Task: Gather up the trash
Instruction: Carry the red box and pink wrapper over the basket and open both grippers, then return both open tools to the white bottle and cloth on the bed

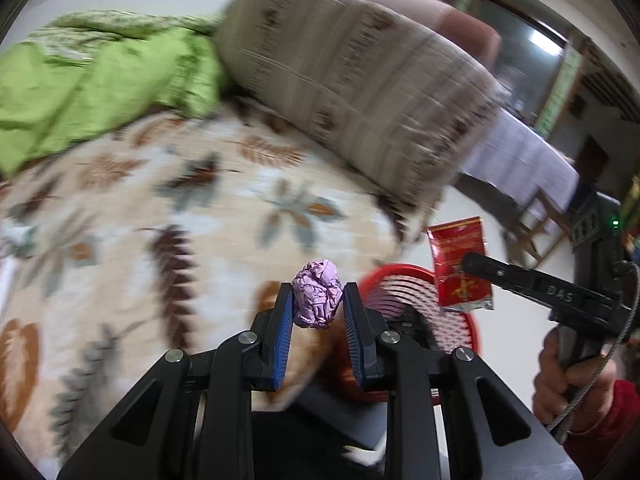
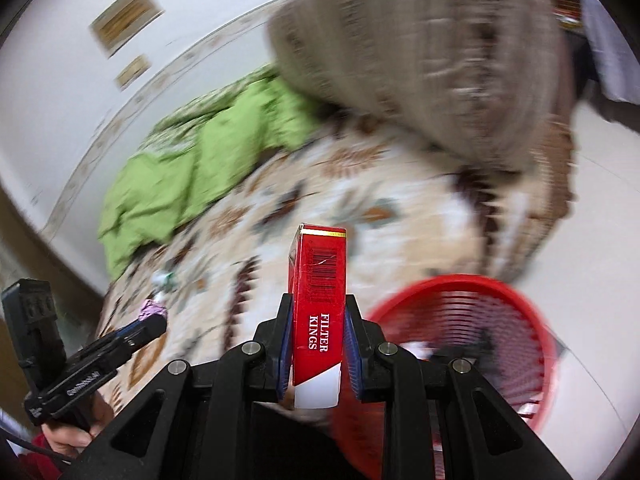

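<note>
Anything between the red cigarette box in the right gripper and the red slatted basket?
Nothing in the right wrist view: the red cigarette box and the red plastic slatted basket have only blurred leaf-print bedspread behind the gap.

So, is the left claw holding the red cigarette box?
No, the left claw is closed on a crumpled purple paper ball; the red cigarette box sits in the right claw.
</note>
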`<state>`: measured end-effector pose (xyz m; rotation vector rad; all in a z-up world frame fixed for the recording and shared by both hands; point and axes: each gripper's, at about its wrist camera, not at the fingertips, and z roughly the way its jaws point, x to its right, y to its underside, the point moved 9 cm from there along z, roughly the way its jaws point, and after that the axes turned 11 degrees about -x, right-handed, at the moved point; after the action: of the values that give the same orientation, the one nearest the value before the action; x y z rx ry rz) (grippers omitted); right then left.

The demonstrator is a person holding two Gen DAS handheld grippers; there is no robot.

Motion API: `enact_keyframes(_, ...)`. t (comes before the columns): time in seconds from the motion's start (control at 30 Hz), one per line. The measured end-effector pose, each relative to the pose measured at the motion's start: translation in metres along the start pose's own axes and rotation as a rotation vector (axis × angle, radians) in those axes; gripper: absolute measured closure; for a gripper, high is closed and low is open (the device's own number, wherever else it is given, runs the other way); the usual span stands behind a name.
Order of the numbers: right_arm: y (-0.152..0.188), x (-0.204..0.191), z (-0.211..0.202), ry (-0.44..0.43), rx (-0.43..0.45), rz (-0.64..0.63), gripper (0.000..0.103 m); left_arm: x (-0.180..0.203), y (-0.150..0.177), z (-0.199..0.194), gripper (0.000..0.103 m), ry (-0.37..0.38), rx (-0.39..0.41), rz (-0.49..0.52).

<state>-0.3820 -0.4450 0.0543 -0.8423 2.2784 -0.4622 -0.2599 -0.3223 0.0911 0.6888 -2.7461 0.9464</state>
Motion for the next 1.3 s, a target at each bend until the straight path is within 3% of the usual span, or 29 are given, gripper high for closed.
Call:
enact_keyframes(0.2,0.003,0.049,-0.022,0.069,0.014,0.079,0.078,0.058,-0.002,0.035,0.077,0.074,-0.066,0.106)
enact_keyframes(0.23,0.004,0.053,-0.022,0.074,0.011,0.085,0.078,0.066,-0.001,0.040,0.074,0.085,-0.077,0.123)
enact_keyframes(0.3,0.007,0.062,-0.019,0.098,-0.009,0.093,0.076,0.077,0.000,0.048,0.056,0.094,-0.092,0.155)
enact_keyframes(0.37,0.010,0.070,-0.018,0.109,-0.016,0.107,0.065,0.081,0.003,0.047,0.052,0.085,-0.090,0.166)
enact_keyframes(0.43,0.010,0.073,-0.019,0.116,-0.010,0.117,0.061,0.078,0.005,0.045,0.052,0.080,-0.091,0.166)
enact_keyframes(0.73,0.001,0.038,-0.004,0.037,-0.013,0.062,0.061,0.016,0.011,0.020,0.051,0.010,-0.065,0.024)
enact_keyframes(1.0,0.001,-0.043,0.039,-0.066,-0.088,-0.089,0.061,-0.077,0.027,-0.024,0.051,-0.102,-0.006,-0.153)
enact_keyframes(1.3,0.016,-0.158,0.113,-0.169,-0.189,-0.276,0.056,-0.175,0.068,-0.073,0.050,-0.229,0.042,-0.350)
